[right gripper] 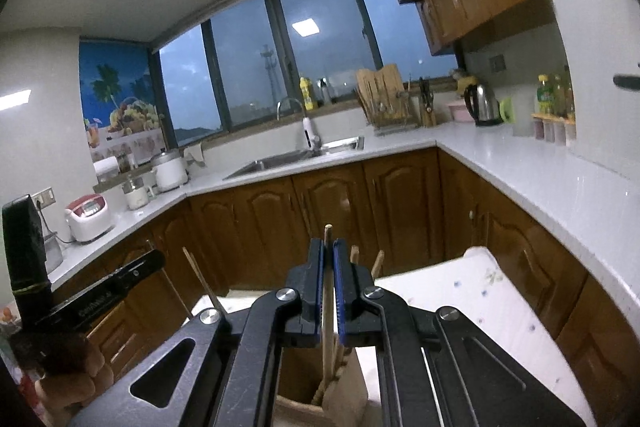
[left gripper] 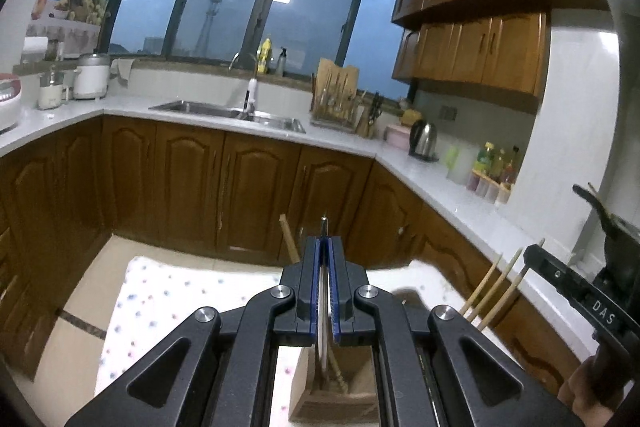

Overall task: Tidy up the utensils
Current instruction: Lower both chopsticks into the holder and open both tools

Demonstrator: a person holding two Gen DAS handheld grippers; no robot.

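The left wrist view shows the left claw [left gripper: 325, 281] clamped on a thin flat utensil [left gripper: 323, 307], pale and blade-like with a dark tip above the pads; its kind cannot be told. That utensil runs down between the closed jaws into a wooden holder [left gripper: 340, 401] directly below the claw. Only this view shows the right hand [left gripper: 588, 393] and three chopsticks [left gripper: 494, 287] at the right edge.

The right wrist view shows the right claw [right gripper: 329, 287] clamped on a wooden chopstick [right gripper: 328, 307], upright, its end above the pads and its lower part reaching into the wooden holder [right gripper: 340, 387] beneath. Only this view shows the left hand [right gripper: 70, 373].

The holder stands on a spotted cloth [left gripper: 168, 301] covering the bench, well apart from the kitchen sink [right gripper: 280, 159]
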